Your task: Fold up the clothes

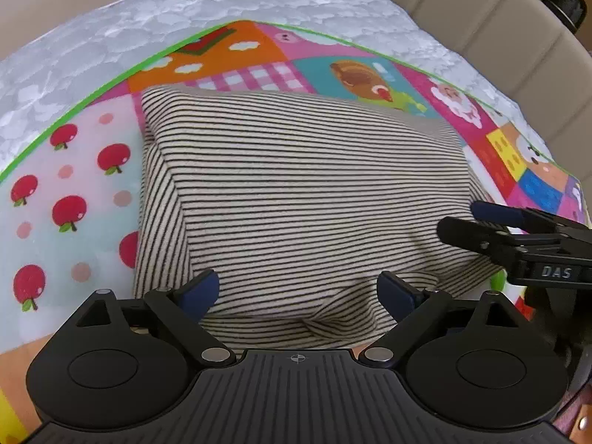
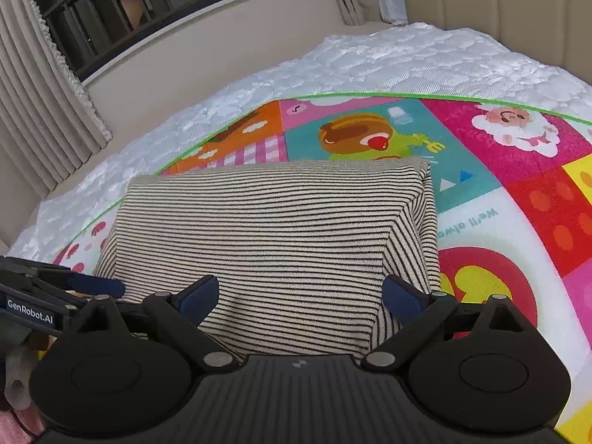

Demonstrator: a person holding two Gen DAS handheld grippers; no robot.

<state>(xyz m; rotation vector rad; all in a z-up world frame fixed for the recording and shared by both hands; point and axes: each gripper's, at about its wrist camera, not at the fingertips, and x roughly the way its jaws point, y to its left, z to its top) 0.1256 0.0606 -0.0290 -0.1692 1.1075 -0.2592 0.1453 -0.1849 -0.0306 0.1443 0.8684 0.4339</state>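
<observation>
Striped garment folded into rough rectangle, lies mid play mat, mat's green border well clear on far side. Left gripper over near edge, jaws wide apart, nothing pinched. Right gripper beside it at near right corner, jaws spread too, empty. Near hem rumpled, possibly tucked under. White quilt beyond mat; padded headboard behind.

Cream garment with thin black stripes lies on a multicoloured cartoon-patchwork mat, green-edged.
</observation>
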